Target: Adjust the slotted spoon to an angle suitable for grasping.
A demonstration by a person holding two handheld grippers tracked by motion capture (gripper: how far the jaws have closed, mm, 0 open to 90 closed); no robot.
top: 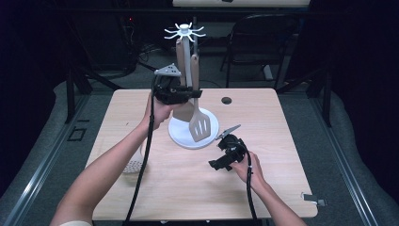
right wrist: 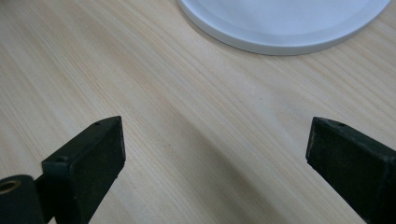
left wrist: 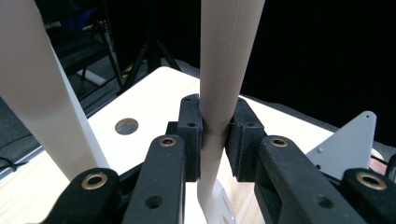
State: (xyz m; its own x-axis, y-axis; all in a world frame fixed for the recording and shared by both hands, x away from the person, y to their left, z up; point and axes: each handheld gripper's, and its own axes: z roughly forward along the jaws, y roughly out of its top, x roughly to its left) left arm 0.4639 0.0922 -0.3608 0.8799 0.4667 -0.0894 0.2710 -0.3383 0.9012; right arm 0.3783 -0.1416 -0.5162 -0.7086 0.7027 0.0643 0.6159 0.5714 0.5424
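1. Slotted spatula (top: 199,126): it hung upright beside the pole of a white utensil stand (top: 185,70), its beige handle clamped between the pads of the left hand-held gripper (top: 190,94), its slotted blade above the stand's round base (top: 209,137).
2. Nearest the person, a perforated pale utensil (top: 134,165) lay on the table (top: 188,188) beside the left forearm, partly hidden by that gripper's cable.
3. The right hand-held gripper (top: 220,162) was low over the table, just right of the stand's base. In the right gripper view its jaws stood wide apart with nothing between them, over bare wood, with the rim of the white base (right wrist: 280,42) just beyond.
4. In the left gripper view the pads (left wrist: 192,135) pressed on both sides of the spatula handle (left wrist: 224,70), which rose straight up out of the frame; the slotted blade (left wrist: 217,205) showed below.
5. A second beige utensil (top: 181,110) hung on the stand just behind the spatula.
6. Farther back, a round hole (top: 227,100) sat in the tabletop.
7. Beyond the table, a dark chair (top: 259,42) stood on the floor.
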